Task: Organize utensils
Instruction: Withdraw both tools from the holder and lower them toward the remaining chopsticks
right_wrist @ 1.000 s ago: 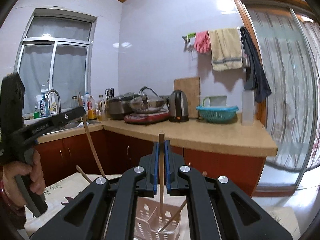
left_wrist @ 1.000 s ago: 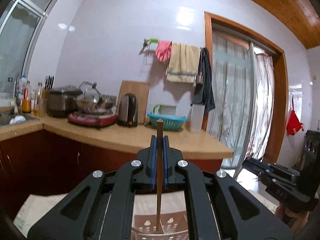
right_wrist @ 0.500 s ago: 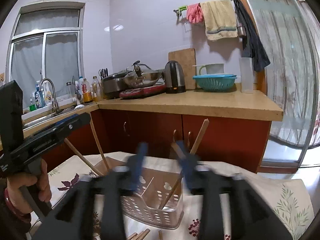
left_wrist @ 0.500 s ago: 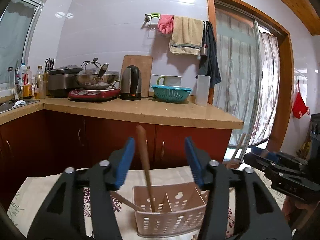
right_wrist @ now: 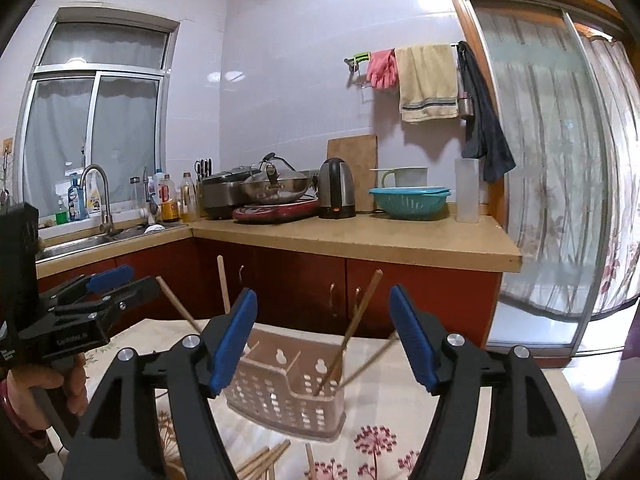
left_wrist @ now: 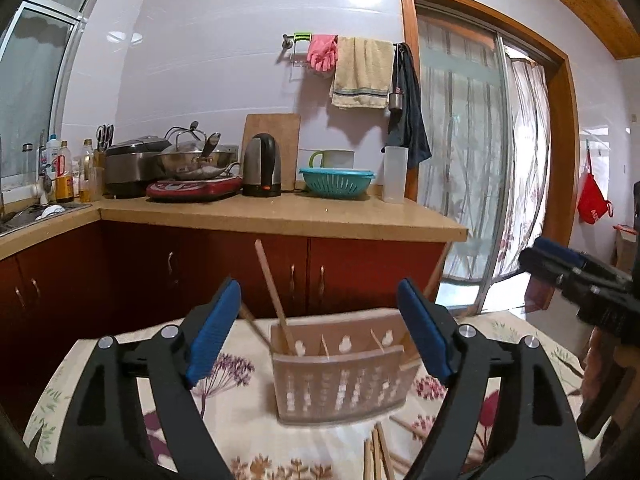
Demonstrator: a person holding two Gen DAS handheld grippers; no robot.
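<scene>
This is a kitchen with pale tiled walls, dark red cupboards and a tan counter [left_wrist: 280,216] along the far side. Close by is a tabletop with a flowered cloth [right_wrist: 384,412] on it.

The left gripper [left_wrist: 320,332] has its two blue pads wide apart and holds nothing. The right gripper [right_wrist: 322,336] is wide apart too, with nothing in it. Seen from the right wrist, the left gripper [right_wrist: 116,280] shows at the left, held by a hand [right_wrist: 44,388]. It has small white writing on its side, too blurry to read. Seen from the left wrist, the right gripper [left_wrist: 560,260] shows at the far right.

A pale plastic basket [left_wrist: 340,380] with holes stands on the cloth, just past each gripper and between its pads. It is split into compartments. A wooden chopstick [left_wrist: 272,288] leans in the left compartment. In the right wrist view, a chopstick [right_wrist: 352,320] leans in the right end of the basket [right_wrist: 288,396], and another one [right_wrist: 223,284] sticks up at its left end. More loose chopsticks [left_wrist: 378,456] lie flat on the cloth on the near side of the basket.

On the far counter are a black kettle [left_wrist: 262,164], a teal strainer bowl [left_wrist: 336,182], a steel wok [left_wrist: 196,160] on a red cooker, and bottles with labels too small to read. A pink glove [left_wrist: 322,52] and a tan towel [left_wrist: 362,72] hang on the wall.
</scene>
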